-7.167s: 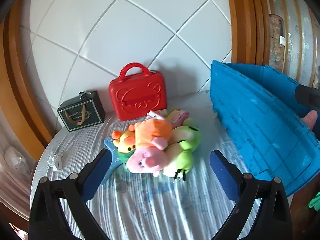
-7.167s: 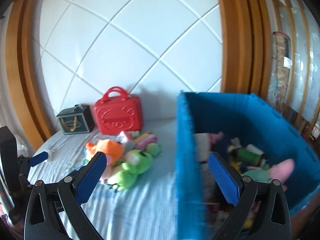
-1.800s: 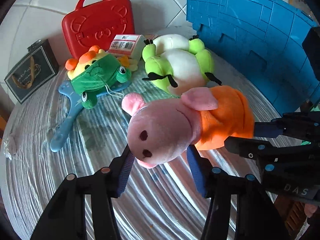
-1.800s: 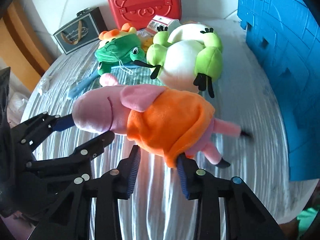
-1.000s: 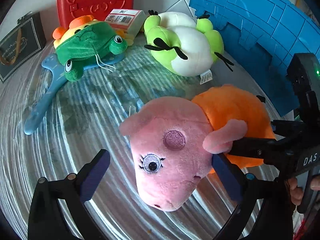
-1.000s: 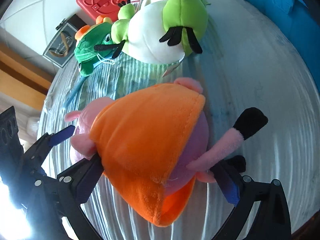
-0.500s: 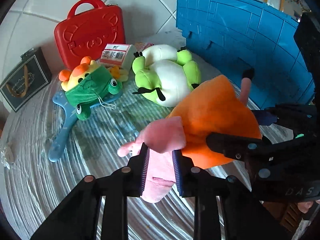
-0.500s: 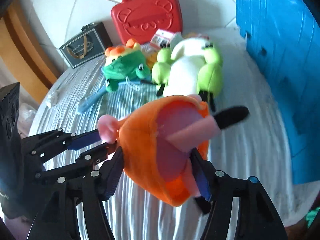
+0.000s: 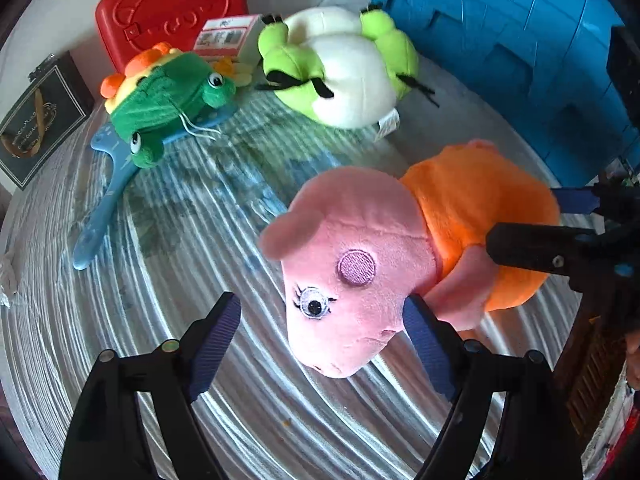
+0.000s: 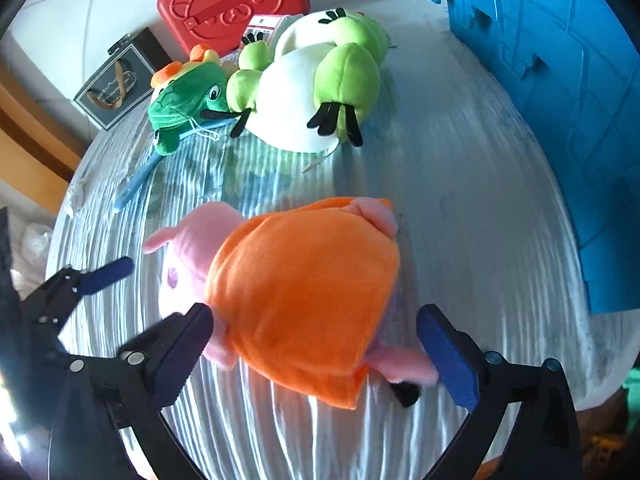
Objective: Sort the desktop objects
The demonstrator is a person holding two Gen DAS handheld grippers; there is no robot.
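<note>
Item: pig plush [image 9: 360, 264], pink head, orange dress. Lies on the striped cloth of the tabletop [image 9: 140, 280], at about 5 o'clock from the green-and-white frog plush [image 9: 340, 68] and well short of the blue bin [image 9: 520, 40], which stands at 1 to 2 o'clock in the left wrist view.

Handling, as a judgement: light, soft, stuffed; yields under pressure and springs back, so a shallow pinch may slip off the rounded fleece. Not fragile. Best hold appears to be across the head or the fullest part of the dress, not a thin arm or leg.

Left gripper [image 9: 328, 328]: fingers spread and opening. The snout lies between them toward the 3 o'clock side; the right-hand finger [image 9: 424, 340] sits against or just beside the cheek, contact uncertain, while the left-hand finger stands apart from the toy. No pinch.

Right gripper [image 10: 316, 348]: fingers spread wide and opening. The orange dress fills most of the gap; the finger [image 10: 184, 344] at 9 o'clock is close to the dress and an arm, the finger at 3 o'clock is just beside a pink leg. No grip visible.

Other stock on the tabletop: green frog toy [image 9: 168, 96] with orange trim at 10 o'clock, lying over a blue paddle-shaped tool [image 9: 100, 216]; red case [image 9: 172, 4] at 11 o'clock; small printed box [image 9: 228, 36] at 12 o'clock; dark gift box [image 9: 36, 120] at 9 o'clock.
</note>
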